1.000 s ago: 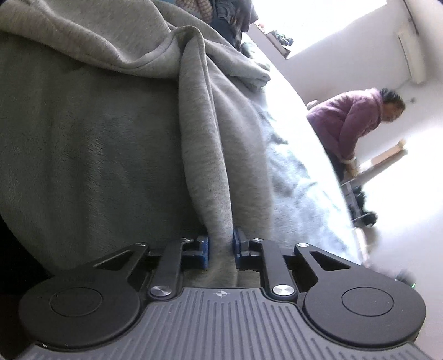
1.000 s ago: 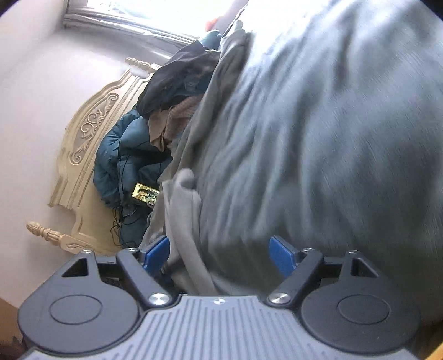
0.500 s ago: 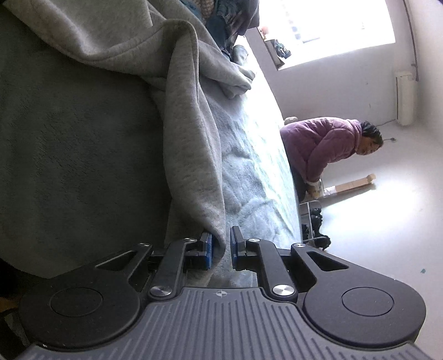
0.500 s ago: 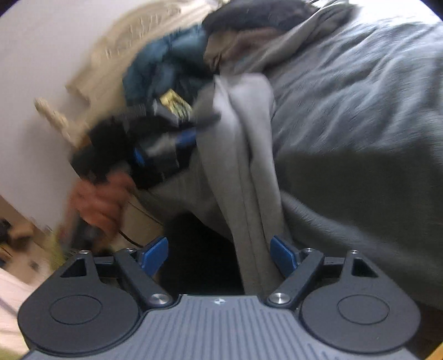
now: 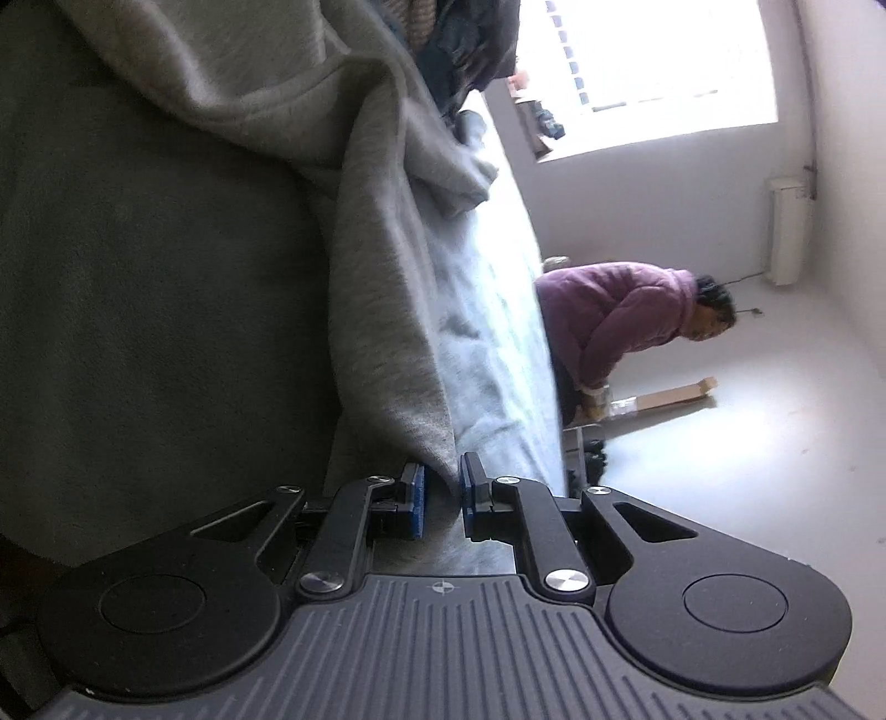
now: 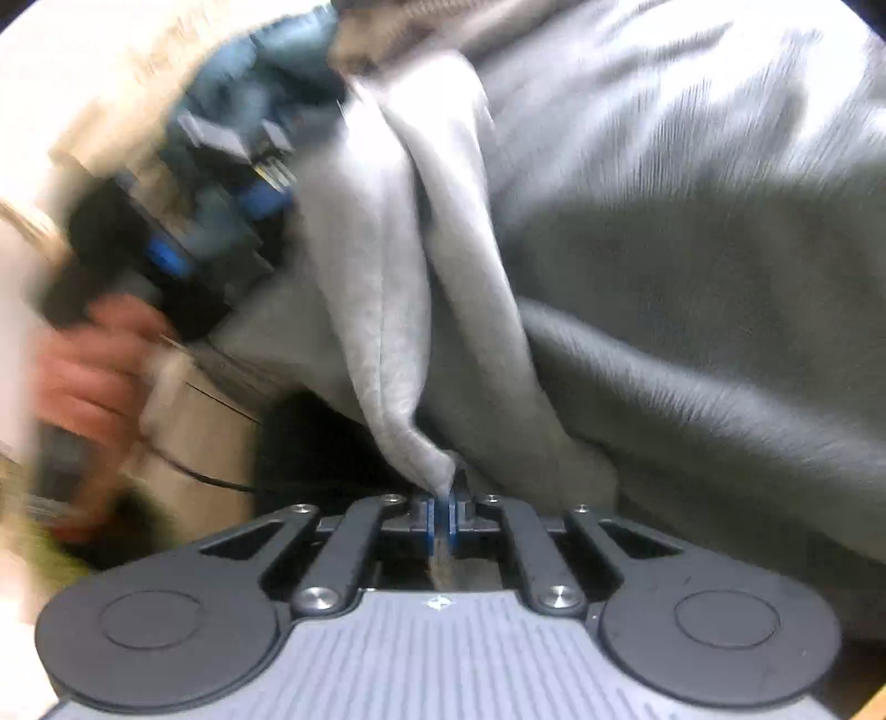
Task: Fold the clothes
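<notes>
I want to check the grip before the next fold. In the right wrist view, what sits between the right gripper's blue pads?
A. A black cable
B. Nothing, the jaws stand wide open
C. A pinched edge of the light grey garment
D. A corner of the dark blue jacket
C: the right gripper, whose jaws have just been closing, has its blue pads nipped on an edge of the grey garment.

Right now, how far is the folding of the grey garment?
Done: nothing looks folded; the grey garment lies crumpled on the bed cover.
In hand: the left gripper pinches one edge, and the right gripper, whose jaws have just closed, pinches another.
Left: spreading it flat, every fold, and the pile of clothes behind.
</notes>
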The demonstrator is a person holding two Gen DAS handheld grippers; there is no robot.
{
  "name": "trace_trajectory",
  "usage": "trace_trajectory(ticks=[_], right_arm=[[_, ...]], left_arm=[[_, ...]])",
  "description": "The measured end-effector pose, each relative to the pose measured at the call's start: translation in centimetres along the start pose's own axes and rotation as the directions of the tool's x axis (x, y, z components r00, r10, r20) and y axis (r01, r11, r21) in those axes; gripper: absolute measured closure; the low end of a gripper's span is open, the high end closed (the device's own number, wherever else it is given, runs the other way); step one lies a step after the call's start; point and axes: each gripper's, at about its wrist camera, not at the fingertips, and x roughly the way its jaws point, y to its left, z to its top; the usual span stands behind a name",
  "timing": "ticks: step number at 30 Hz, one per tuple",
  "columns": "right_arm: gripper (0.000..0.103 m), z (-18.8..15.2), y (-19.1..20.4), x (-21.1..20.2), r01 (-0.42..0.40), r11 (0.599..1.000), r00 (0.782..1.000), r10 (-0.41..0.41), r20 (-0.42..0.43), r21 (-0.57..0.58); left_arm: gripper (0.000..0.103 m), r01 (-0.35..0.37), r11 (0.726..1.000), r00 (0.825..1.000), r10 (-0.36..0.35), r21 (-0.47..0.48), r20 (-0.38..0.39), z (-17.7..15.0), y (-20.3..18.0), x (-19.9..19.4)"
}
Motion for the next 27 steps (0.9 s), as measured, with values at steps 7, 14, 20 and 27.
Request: trace_trajectory(ticks=[7,14,20,27], right_arm=[[0.098,6.6,4.4,-10.0,0.239,0.943,0.944,-0.17,0.283,-0.232],[0.098,13.0,8.6,-13.3,0.589,0.704,0.771,-0.342,0.537,-0.397],[0.098,19.6,9.0,-12.5,0.77,0.489,0.621,-0.433,0.653,-0.409],[0.098,26.6,10.1,-11.7,0.844,0.359,0.52,-0.373,0.768,-0.397]], left_arm=[[0.092,0.104,0.994,0.994,-0.105,0.04,0.015,1.3,-1.4,0.4],[0.071,0.116,0.98,0.992,-0.121,0.163,0.019,0.4,-3.5,1.0],[0.069,0.03,0.99,1.0,-0.03,0.141,0.001,0.2,-1.4,2.2],[0.069,-0.031,0.992,0.998,0.024,0.12,0.059,2.0,-0.5,3.9]])
